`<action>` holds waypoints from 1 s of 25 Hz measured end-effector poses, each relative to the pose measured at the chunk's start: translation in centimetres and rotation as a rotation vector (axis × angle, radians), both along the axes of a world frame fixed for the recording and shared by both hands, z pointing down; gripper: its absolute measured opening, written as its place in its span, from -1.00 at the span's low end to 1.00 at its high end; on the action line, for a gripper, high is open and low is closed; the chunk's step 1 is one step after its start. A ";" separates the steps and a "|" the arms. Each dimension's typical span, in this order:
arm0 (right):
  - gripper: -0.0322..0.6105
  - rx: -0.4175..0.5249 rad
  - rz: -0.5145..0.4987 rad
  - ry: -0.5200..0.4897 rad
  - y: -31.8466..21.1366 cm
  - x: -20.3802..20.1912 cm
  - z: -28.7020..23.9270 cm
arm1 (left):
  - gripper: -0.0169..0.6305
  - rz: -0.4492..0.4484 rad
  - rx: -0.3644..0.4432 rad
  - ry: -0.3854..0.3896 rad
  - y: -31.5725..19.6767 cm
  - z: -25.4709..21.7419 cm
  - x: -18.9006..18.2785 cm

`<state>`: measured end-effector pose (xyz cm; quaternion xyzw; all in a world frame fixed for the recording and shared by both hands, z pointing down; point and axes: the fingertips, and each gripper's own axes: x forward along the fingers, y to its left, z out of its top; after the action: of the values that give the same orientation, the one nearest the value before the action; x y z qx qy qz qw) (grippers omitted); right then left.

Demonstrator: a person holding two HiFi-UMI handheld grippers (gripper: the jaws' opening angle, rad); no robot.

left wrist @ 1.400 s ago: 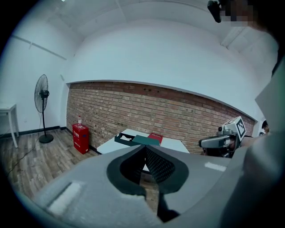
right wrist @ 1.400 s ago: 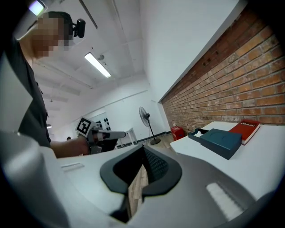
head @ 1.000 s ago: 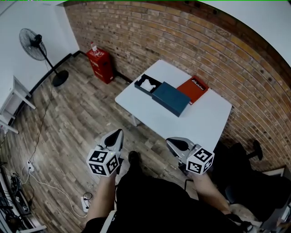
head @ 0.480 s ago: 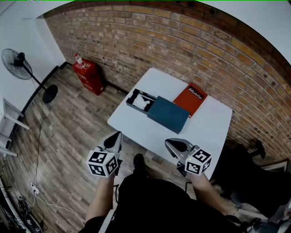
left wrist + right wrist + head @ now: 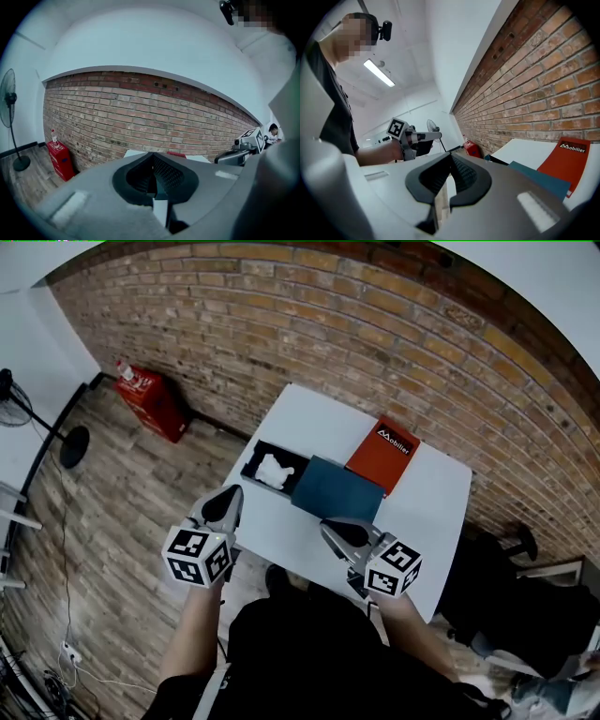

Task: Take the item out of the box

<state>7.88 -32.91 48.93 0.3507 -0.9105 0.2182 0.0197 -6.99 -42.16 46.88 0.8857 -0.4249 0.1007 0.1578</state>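
The left tongs [image 5: 229,501] and right tongs [image 5: 336,531] both had their jaws pressed together on nothing, at the near edge of the white worktop [image 5: 305,418]. Just beyond and between them, the open box [image 5: 253,461] held the white item [image 5: 275,468], with its teal lid [image 5: 337,491] ahead of the right tongs.

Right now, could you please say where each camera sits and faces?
Head view: on the head, steeply down at table, box, teal lid; left gripper, right gripper show.
Left gripper view: on that gripper, along shut jaws toward brick wall; right gripper at right.
Right gripper view: on that gripper, along shut jaws, red booklet right; left gripper shows.
All show the brick wall.
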 end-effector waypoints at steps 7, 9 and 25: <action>-0.90 -0.083 -0.089 0.032 -0.9 2.3 3.6 | -0.93 -0.012 -0.112 0.039 1.7 2.5 3.0; -0.90 -0.104 -0.105 0.060 -2.0 1.8 4.7 | -0.93 -0.032 -0.110 0.047 1.6 2.6 2.3; -0.72 -0.212 -0.076 0.245 -14.0 -7.5 9.3 | -0.93 0.096 -0.121 0.049 -8.2 4.8 -4.7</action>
<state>0.42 -46.86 58.26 0.3358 -0.8858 0.2677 0.1758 -11.71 -50.37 51.69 0.8960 -0.3713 0.1119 0.2163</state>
